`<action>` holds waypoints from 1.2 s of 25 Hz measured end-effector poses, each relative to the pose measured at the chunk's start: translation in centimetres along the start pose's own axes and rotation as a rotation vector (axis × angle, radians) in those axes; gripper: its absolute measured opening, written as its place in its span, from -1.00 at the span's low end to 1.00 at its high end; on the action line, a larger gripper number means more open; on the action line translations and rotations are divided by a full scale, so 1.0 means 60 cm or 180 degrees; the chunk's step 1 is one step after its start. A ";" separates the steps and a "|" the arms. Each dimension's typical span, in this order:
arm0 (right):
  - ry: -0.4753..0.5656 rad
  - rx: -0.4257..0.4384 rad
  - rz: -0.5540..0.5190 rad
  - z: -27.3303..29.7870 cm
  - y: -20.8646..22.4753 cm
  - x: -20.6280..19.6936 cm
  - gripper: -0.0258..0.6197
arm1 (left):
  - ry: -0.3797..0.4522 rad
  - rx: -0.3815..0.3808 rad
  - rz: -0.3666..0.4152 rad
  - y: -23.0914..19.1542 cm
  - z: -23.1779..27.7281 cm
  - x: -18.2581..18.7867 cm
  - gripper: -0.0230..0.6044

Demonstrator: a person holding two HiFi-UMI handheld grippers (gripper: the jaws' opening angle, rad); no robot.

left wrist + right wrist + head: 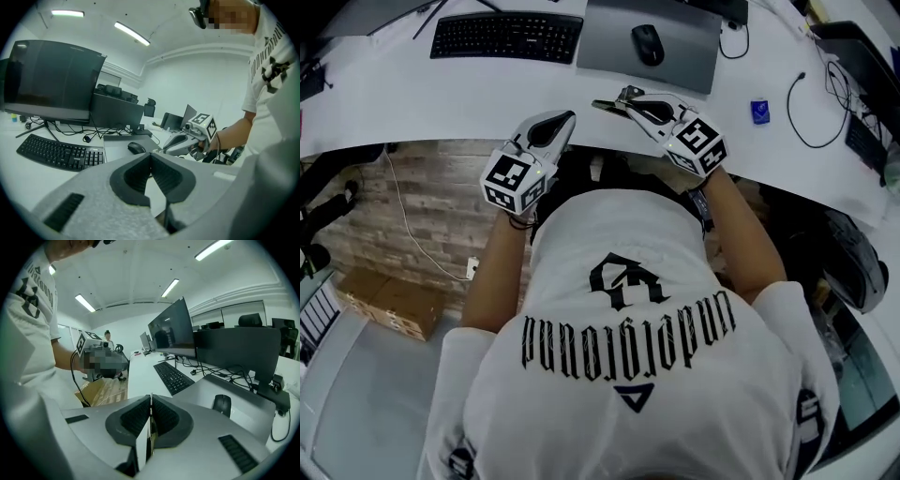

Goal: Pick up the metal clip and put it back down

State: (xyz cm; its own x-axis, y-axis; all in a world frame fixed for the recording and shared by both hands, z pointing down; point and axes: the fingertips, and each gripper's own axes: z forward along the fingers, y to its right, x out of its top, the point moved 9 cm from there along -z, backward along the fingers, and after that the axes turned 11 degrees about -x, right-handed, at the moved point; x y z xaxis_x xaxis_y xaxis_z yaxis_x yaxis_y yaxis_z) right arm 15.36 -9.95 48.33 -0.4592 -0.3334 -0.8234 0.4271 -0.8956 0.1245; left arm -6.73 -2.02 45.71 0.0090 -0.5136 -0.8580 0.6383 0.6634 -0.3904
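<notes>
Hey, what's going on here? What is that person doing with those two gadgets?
A person at a white desk holds a two-jaw gripper in each hand. The right gripper is shut on a small metal clip, holding it near the desk's front edge. The left gripper is shut with nothing in it, off to the side. A keyboard and mouse lie farther back.
</notes>
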 end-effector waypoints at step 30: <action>-0.0506 0.0348 0.0256 0.112 0.042 -0.170 -0.84 | -0.0194 -0.0097 -0.0232 -0.054 0.054 -0.062 -0.88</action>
State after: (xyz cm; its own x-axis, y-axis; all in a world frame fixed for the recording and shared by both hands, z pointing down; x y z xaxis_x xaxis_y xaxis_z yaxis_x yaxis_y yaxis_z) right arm 15.88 -10.80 60.76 -0.5478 -0.4396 -0.7118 0.3843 -0.8880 0.2526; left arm -6.32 -4.01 51.22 0.0107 -0.5926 -0.8054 0.6152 0.6389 -0.4619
